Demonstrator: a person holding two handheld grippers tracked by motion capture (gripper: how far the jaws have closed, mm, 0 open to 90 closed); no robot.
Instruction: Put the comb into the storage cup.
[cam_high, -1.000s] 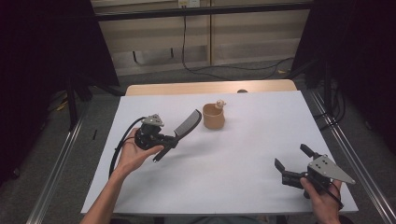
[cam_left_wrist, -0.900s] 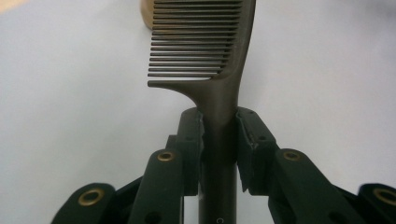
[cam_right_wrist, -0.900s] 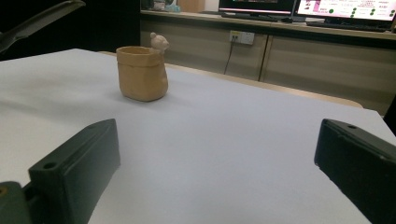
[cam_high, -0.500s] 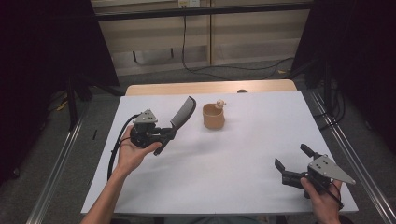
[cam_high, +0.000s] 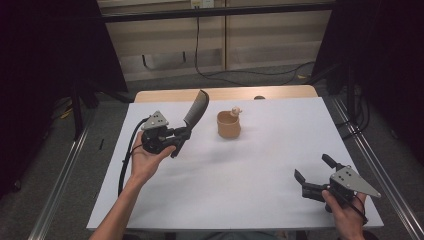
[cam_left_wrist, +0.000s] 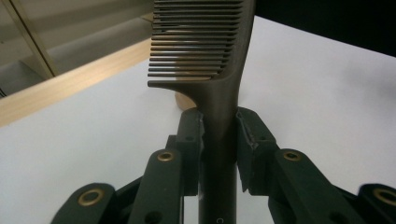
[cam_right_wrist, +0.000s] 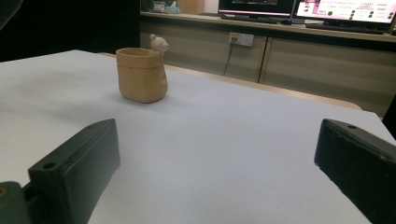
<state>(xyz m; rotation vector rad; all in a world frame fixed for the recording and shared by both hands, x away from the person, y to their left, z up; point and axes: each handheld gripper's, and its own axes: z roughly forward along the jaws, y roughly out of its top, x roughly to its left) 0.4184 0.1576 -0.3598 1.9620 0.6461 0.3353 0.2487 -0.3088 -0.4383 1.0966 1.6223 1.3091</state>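
Note:
My left gripper (cam_high: 181, 137) is shut on the handle of a dark grey comb (cam_high: 196, 107), held above the left part of the white table (cam_high: 250, 165). In the left gripper view the comb (cam_left_wrist: 205, 46) stands between the jaws (cam_left_wrist: 219, 140), teeth to the left. A tan cup (cam_high: 228, 125) with a small bear figure on its rim stands to the right of the comb at the table's far middle; it also shows in the right gripper view as the cup (cam_right_wrist: 141, 74). My right gripper (cam_high: 315, 175) rests open near the front right corner, nothing between its fingers.
A wooden strip (cam_high: 225, 94) runs along the table's far edge. Metal rails (cam_high: 65, 175) flank the table on both sides. Cables (cam_high: 210, 70) lie on the floor beyond, before beige cabinets. Monitors (cam_right_wrist: 345, 9) glow behind the cabinets in the right gripper view.
My left gripper has lifted and carried the comb up and away toward the table's far side, tilting it more upright. The right gripper has stayed in place.

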